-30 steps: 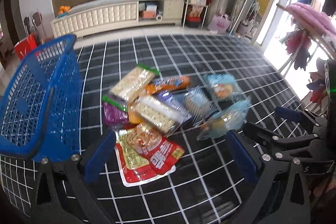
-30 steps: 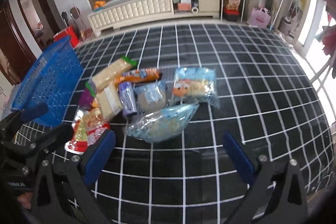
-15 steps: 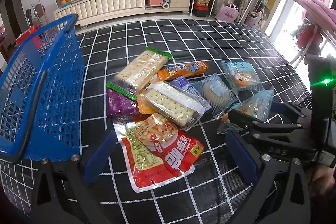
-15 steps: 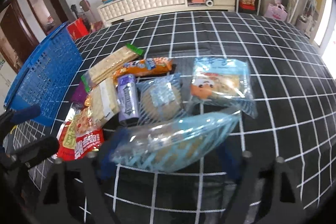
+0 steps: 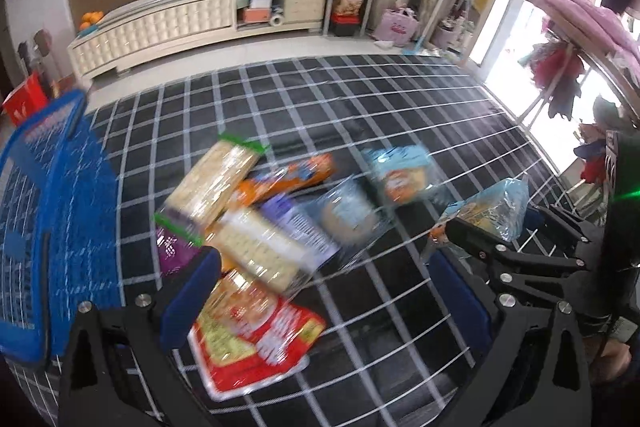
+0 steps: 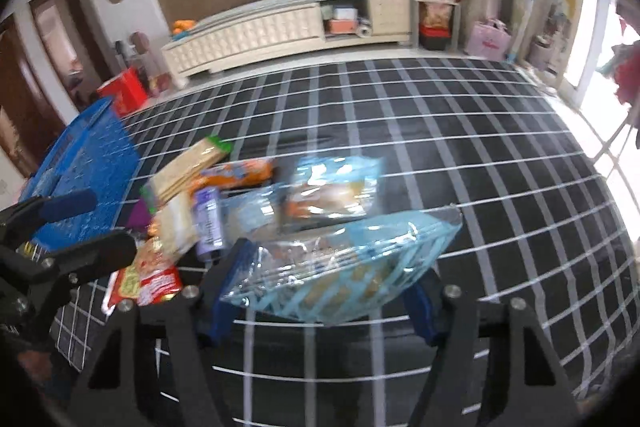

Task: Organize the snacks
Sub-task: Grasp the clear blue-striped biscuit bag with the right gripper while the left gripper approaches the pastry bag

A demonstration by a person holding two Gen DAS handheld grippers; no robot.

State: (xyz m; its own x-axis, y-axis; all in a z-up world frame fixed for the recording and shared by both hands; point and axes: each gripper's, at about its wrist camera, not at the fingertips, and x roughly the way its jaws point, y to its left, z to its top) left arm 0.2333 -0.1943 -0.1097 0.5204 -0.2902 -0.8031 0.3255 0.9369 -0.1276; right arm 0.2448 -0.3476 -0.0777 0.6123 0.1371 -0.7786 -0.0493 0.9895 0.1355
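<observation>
The right gripper (image 6: pixel 320 279) is pinched on a light-blue snack bag (image 6: pixel 340 267), which is held clear of the black grid-patterned mat (image 6: pixel 460 147) between the two blue pads (image 6: pixel 224 287). The left gripper (image 5: pixel 324 299) is spread wide, with nothing between its fingers, and is poised over a red packet (image 5: pixel 256 331) lying flat on the mat.

The rest of the snacks are heaped near the middle of the mat: a long cracker pack (image 5: pixel 216 183), an orange packet (image 5: pixel 288 179), a purple packet (image 5: pixel 172 251) and a blue-wrapped bun (image 5: pixel 400 175). A blue basket (image 5: pixel 48 227) stands at the mat's left edge, well apart from the held bag.

Only in the left wrist view is the basket's interior seen, though blur hides any contents. Only in the right wrist view is the held bag's lattice print shown up close.
</observation>
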